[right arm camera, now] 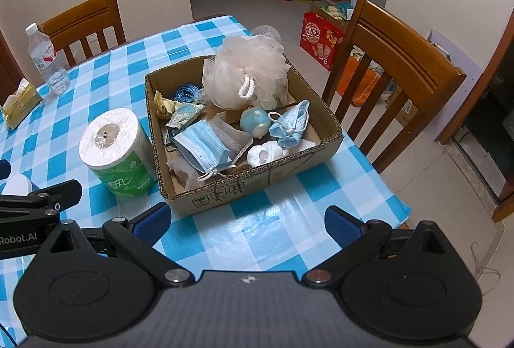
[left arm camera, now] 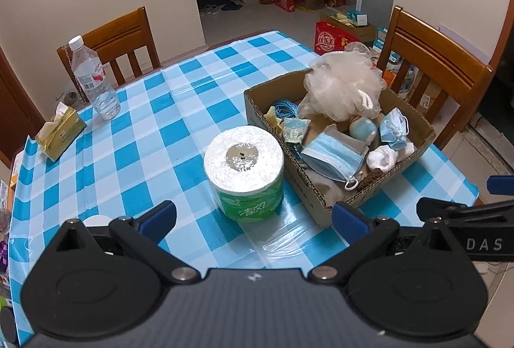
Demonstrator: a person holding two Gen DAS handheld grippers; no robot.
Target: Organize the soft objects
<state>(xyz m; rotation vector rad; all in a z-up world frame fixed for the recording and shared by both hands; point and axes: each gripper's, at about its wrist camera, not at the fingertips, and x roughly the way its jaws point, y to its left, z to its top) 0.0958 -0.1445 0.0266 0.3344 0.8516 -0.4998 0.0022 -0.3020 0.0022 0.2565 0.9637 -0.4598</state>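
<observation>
A cardboard box (left arm camera: 324, 203) (right arm camera: 257, 184) sits on the checked table and holds soft things: a pale mesh bath pouf (left arm camera: 343, 84) (right arm camera: 247, 72), a flat blue face mask (left arm camera: 331, 158) (right arm camera: 202, 145), a bundled blue mask (left arm camera: 394, 126) (right arm camera: 289, 126), a small blue-white plush (left arm camera: 363, 129) (right arm camera: 255, 121), a white sock (left arm camera: 384, 157) (right arm camera: 265, 152) and blue string (left arm camera: 282, 108) (right arm camera: 184, 92). A toilet paper roll (left arm camera: 245, 171) (right arm camera: 117, 152) in green wrap stands left of the box. My left gripper (left arm camera: 253, 219) is open and empty, just short of the roll. My right gripper (right arm camera: 247, 222) is open and empty before the box.
A water bottle (left arm camera: 93, 81) (right arm camera: 48, 59) and a tissue pack (left arm camera: 59, 131) (right arm camera: 19, 104) stand at the table's far left. Wooden chairs (left arm camera: 433, 72) (right arm camera: 395, 75) flank the table. The table's right edge (right arm camera: 395, 197) lies close to the box.
</observation>
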